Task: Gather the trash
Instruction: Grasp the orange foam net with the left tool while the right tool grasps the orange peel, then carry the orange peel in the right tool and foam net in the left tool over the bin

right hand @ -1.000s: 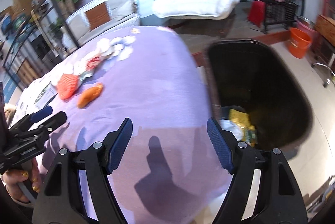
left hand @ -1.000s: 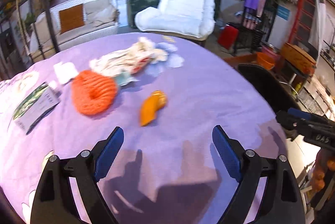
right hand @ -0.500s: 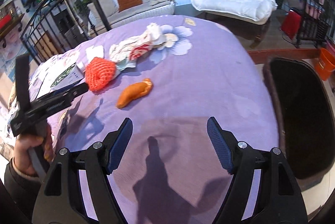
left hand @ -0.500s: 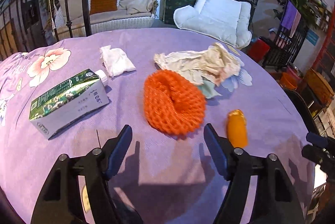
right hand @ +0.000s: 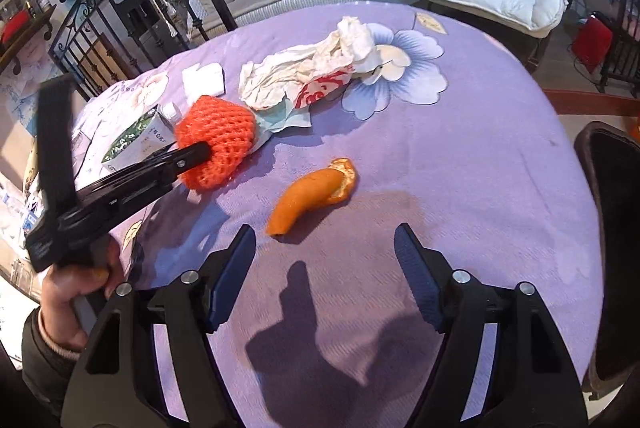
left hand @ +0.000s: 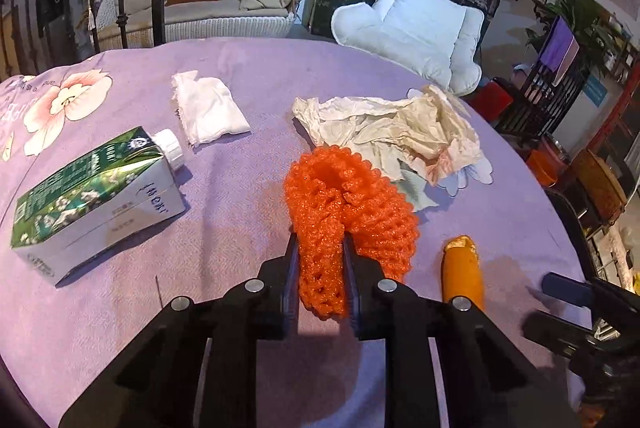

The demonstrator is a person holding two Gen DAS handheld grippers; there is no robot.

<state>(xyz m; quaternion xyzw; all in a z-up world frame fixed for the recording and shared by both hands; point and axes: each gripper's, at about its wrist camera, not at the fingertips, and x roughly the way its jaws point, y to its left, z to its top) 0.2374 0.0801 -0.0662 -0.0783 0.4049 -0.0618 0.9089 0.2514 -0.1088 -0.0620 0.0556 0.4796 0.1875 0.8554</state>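
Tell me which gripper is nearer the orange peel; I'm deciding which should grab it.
Right. The right gripper is open just short of the orange peel, pointing at it. The left gripper is off to the peel's side, shut on the orange foam net.

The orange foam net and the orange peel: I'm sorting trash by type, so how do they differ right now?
The orange foam net is a puffy open mesh; the orange peel is a smooth curved strip. The net is pinched in the left gripper; the peel lies free ahead of the open right gripper. Both are orange and on the purple tablecloth.
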